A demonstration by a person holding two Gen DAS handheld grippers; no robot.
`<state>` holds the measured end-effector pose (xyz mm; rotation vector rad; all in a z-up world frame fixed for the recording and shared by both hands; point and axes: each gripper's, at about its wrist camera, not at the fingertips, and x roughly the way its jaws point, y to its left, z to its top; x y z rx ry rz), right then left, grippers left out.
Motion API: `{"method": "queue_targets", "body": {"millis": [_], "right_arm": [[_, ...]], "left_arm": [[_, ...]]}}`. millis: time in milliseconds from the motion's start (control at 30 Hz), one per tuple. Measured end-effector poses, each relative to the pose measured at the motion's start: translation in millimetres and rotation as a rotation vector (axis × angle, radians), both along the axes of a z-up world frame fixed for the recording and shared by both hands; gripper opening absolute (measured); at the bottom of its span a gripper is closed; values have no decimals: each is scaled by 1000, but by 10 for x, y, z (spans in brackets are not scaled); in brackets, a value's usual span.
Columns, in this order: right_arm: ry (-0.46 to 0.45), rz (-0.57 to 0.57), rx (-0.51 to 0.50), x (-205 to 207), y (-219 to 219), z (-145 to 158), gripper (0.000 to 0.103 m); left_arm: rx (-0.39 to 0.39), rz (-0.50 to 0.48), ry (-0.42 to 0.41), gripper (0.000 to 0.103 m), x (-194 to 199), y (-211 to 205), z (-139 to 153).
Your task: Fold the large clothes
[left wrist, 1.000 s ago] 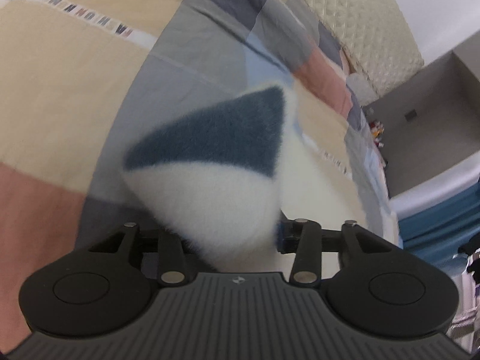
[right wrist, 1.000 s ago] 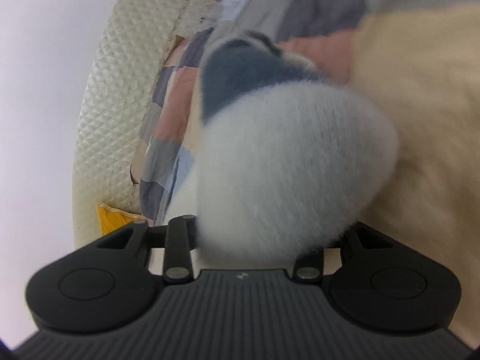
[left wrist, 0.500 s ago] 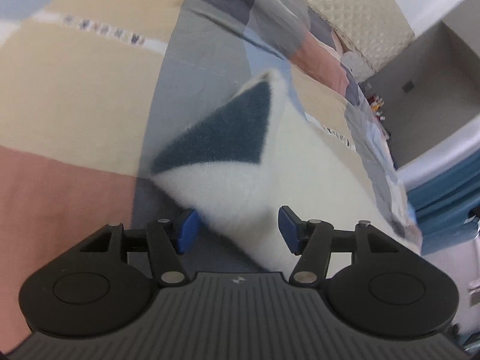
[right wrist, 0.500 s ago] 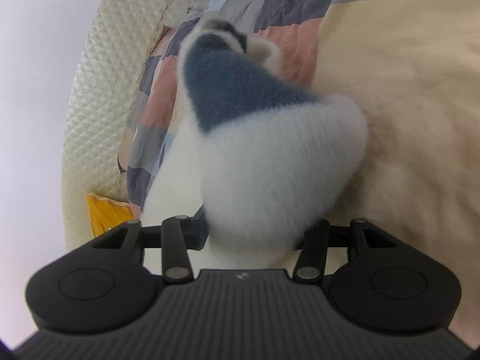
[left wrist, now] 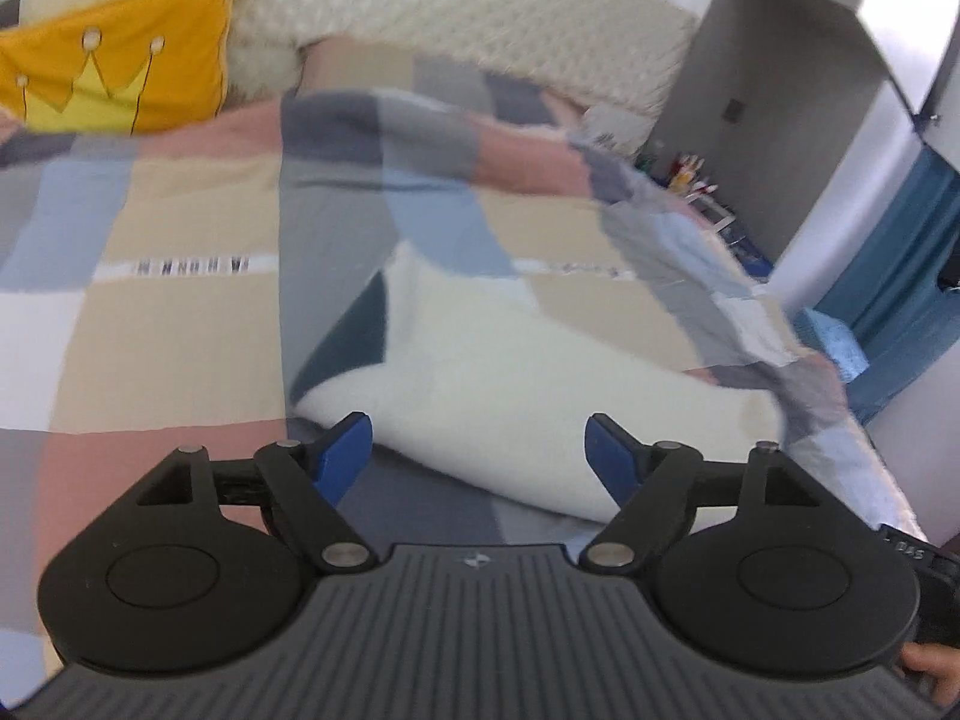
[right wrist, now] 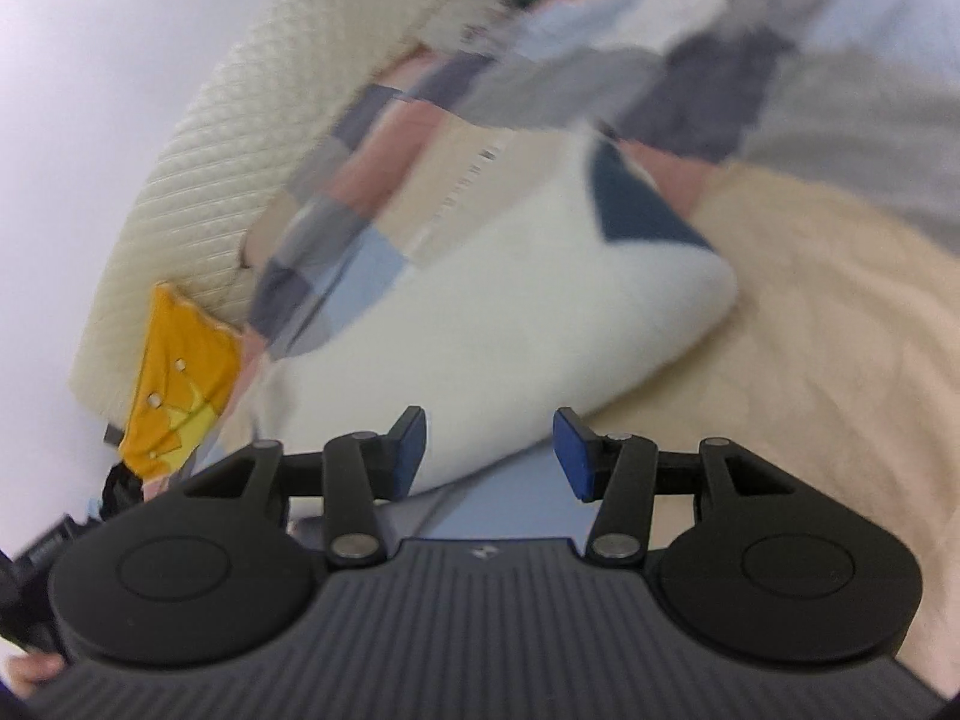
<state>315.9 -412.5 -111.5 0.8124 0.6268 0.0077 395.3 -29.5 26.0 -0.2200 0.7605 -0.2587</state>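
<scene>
A fluffy white garment (left wrist: 510, 396) with a dark blue patch (left wrist: 354, 330) lies folded into a long bundle on the patchwork bedspread (left wrist: 180, 240). It also shows in the right wrist view (right wrist: 480, 324), with its blue patch (right wrist: 642, 210) at the far end. My left gripper (left wrist: 480, 456) is open and empty, just short of the bundle's near edge. My right gripper (right wrist: 489, 450) is open and empty, close to the bundle's near end. Both views are motion-blurred.
A yellow crown cushion (left wrist: 120, 78) leans on the quilted cream headboard (left wrist: 480, 30); it shows in the right wrist view (right wrist: 174, 384) too. A blue curtain (left wrist: 900, 276) and a grey wall lie beyond the bed's right edge.
Both grippers have let go of the garment and opened. They have pulled back, and the garment now lies on the bed as a folded bundle.
</scene>
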Motion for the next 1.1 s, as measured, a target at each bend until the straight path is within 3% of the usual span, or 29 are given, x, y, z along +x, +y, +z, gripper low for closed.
{"method": "queue_targets", "body": {"millis": [100, 300, 500, 767, 1100], "right_arm": [[-63, 31, -62, -203, 141, 317, 51], [-176, 74, -213, -652, 361, 881, 51], [-263, 129, -362, -1190, 622, 1275, 51], [-311, 153, -447, -1749, 851, 1396, 51], [-342, 173, -485, -2134, 1108, 1200, 51]], "left_arm": [[12, -14, -54, 94, -393, -97, 372], [66, 5, -146, 98, -1231, -185, 952], [124, 35, -174, 101, -1966, -184, 1222], [242, 3, -288, 102, -2797, -269, 1223], [241, -53, -328, 102, -3171, -255, 925]]}}
